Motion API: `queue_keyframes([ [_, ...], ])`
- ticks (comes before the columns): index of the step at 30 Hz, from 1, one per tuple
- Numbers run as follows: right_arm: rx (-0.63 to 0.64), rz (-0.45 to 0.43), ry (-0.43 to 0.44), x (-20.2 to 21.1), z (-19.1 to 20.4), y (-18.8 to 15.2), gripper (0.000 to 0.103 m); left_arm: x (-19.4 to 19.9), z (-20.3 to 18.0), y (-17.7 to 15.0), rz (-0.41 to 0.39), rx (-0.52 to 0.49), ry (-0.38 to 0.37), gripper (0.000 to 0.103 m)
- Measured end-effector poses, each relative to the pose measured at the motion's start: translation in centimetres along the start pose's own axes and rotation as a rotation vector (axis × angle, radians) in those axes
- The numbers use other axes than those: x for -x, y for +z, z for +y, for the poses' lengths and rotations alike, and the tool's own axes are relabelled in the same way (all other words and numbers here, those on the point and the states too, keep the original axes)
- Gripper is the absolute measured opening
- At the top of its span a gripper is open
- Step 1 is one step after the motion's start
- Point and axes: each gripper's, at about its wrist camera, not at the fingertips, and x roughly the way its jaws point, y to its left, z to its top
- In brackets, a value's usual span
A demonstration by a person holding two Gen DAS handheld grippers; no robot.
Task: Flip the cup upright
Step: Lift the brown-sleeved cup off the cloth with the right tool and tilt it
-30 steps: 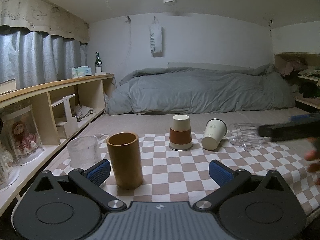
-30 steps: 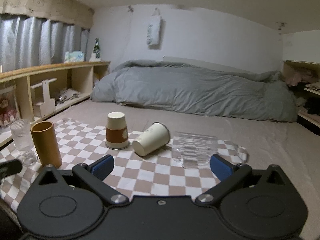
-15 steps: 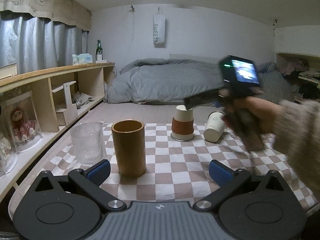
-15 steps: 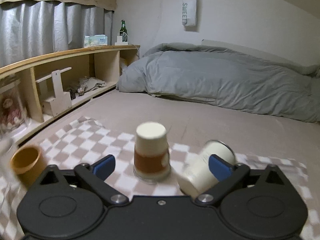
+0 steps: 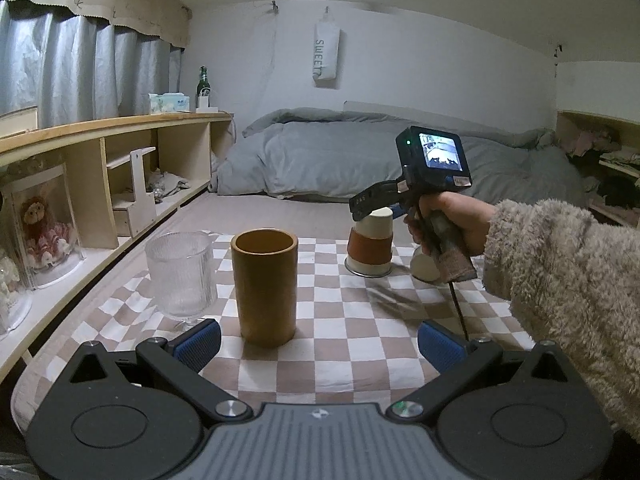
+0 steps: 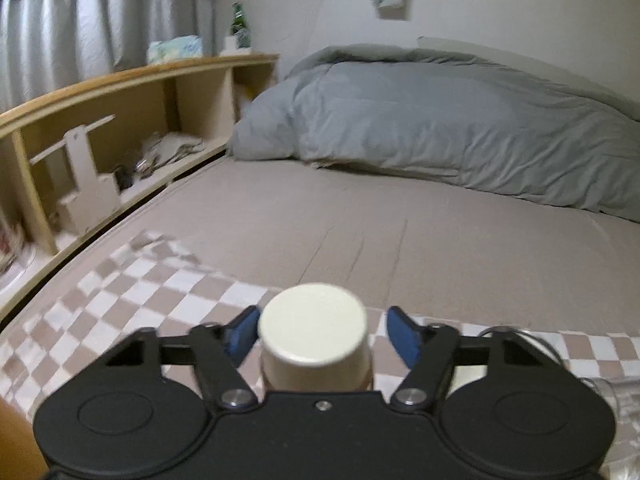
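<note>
An upside-down paper cup with a brown sleeve (image 5: 370,240) stands on the checkered cloth (image 5: 340,320). In the right wrist view its white base (image 6: 313,330) sits between my right gripper's (image 6: 322,330) open blue fingers, which flank it without clear contact. The right gripper also shows in the left wrist view (image 5: 374,208), over that cup. A second cream cup (image 5: 425,268) lies on its side behind the hand, mostly hidden. My left gripper (image 5: 318,344) is open and empty at the cloth's near edge.
A tall brown cup (image 5: 265,284) and a ribbed glass (image 5: 181,274) stand upright just ahead of the left gripper. A clear glass (image 6: 600,392) lies at the right. Wooden shelves (image 5: 100,168) run along the left; a grey duvet (image 5: 380,156) lies behind.
My right gripper has swung left and forward, from the clear glass side, and come down around the upside-down sleeved cup. The left gripper has stayed nearly still.
</note>
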Motion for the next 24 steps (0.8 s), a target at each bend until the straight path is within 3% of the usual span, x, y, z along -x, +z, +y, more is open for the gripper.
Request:
queue_keyframes([
  [6, 0.083, -0.031, 0.001, 3.4, 1.2, -1.7, 0.059, 0.1, -0.2, 0.1, -0.006, 0.013, -0.024, 0.103],
  [15, 0.169, -0.036, 0.022, 12.0, 2.5, -7.6, 0.059, -0.1, -0.1, 0.4, 0.005, 0.066, -0.038, 0.103],
  [19, 0.160, 0.036, 0.030, 14.5, 2.3, -10.4, 0.059, -0.7, 0.2, 0.6, 0.039, 0.113, -0.048, 0.103],
  [24, 0.116, 0.143, 0.048, 14.7, 1.3, -13.2, 0.058, -2.5, -0.2, 1.6, 0.118, 0.166, -0.104, 0.102],
])
